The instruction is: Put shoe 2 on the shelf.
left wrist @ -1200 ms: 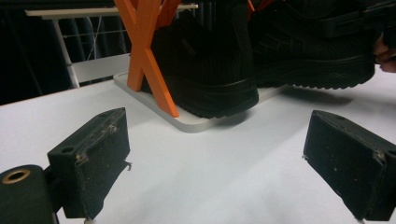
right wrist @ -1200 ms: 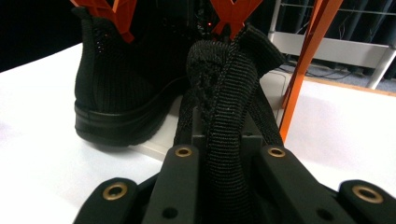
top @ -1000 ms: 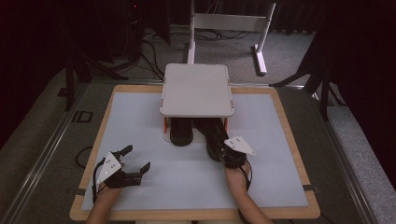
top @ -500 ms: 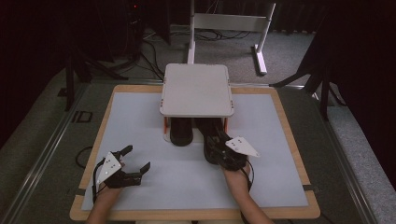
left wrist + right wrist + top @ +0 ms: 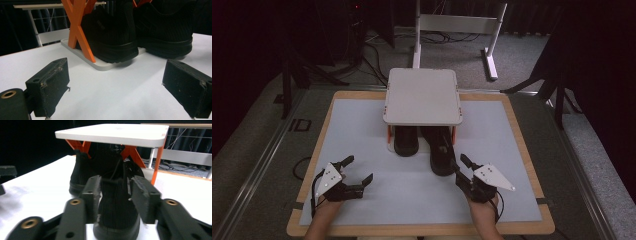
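Two black shoes sit under the small white rack (image 5: 422,96) with orange legs, which stands on the pale mat of the table (image 5: 362,210). The left shoe (image 5: 406,140) is fully under the rack's top shelf, on its base plate. The right shoe (image 5: 441,152) is partly out: its heel end sticks out from the front edge of the rack, toward the person. The right gripper (image 5: 460,166) is just in front of the rack, at this heel. In the right gripper view its jaws have just been closing and they stand on both sides of the shoe's heel collar (image 5: 113,195); they look very near the fabric or touching it, but a firm pinch cannot be confirmed. The left gripper (image 5: 359,172) rests well apart from the rack, to its front left, with jaws spread wide and nothing between them. Judging from this, the pulling out of the right shoe is only half done; the left shoe seems not yet touched.
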Motion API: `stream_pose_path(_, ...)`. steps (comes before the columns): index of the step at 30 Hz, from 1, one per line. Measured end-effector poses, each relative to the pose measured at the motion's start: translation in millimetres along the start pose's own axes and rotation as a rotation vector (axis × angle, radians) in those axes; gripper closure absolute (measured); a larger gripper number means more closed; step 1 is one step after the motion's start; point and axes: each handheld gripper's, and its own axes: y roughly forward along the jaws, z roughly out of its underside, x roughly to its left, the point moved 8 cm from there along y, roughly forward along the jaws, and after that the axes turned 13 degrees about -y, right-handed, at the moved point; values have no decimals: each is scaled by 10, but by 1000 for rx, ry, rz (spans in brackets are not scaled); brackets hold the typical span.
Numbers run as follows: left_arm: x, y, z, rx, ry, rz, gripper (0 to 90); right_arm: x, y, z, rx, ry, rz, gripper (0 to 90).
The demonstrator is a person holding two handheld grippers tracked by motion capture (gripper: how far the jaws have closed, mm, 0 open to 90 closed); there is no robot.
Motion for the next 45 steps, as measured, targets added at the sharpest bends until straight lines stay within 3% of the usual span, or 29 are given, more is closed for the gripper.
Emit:
stream_pose_path(5, -1, 3, 1, 2, -1, 0, 76, 48, -60, 141, 13, 1, -9, 688)
stream_pose_path(7, -1, 2, 1, 2, -1, 0, 76, 82, -41, 254, 45, -12, -9, 773)
stream_pose_path(8, -1, 2, 0, 1, -1, 0, 76, 111, 9, 376, 89, -24, -4, 872)
stream_pose_path(9, 0, 1, 0, 1, -1, 0, 76, 111, 9, 376, 89, -24, -4, 872)
stream_pose_path(10, -1, 1, 0, 1, -1, 1, 76, 131, 58, 452, 127, -27, -12, 900)
stream_pose_path(12, -1, 1, 0, 1, -1, 1, 76, 141, 85, 490, 140, -22, -15, 900)
stream_pose_path(13, 0, 0, -1, 0, -1, 1, 76, 182, 199, 603, 184, -29, -31, 900)
stream_pose_path(21, -2, -1, 0, 0, 2, 2, 76, 192, 362, 689, 230, -23, -40, 900)
stream_pose_path(26, -2, 0, 0, 0, 3, -1, 76, 235, 442, 640, 226, -56, -31, 900)
stream_pose_path(30, 0, -2, 0, 0, 3, -2, 76, 218, 535, 625, 232, -46, -13, 900)
stream_pose_path(33, 0, -2, 0, -1, 1, -1, 76, 168, 613, 602, 239, -6, -3, 900)
stream_pose_path(45, -1, -4, -1, -3, 3, 0, 76, 224, 576, 628, 240, -1, -19, 900)
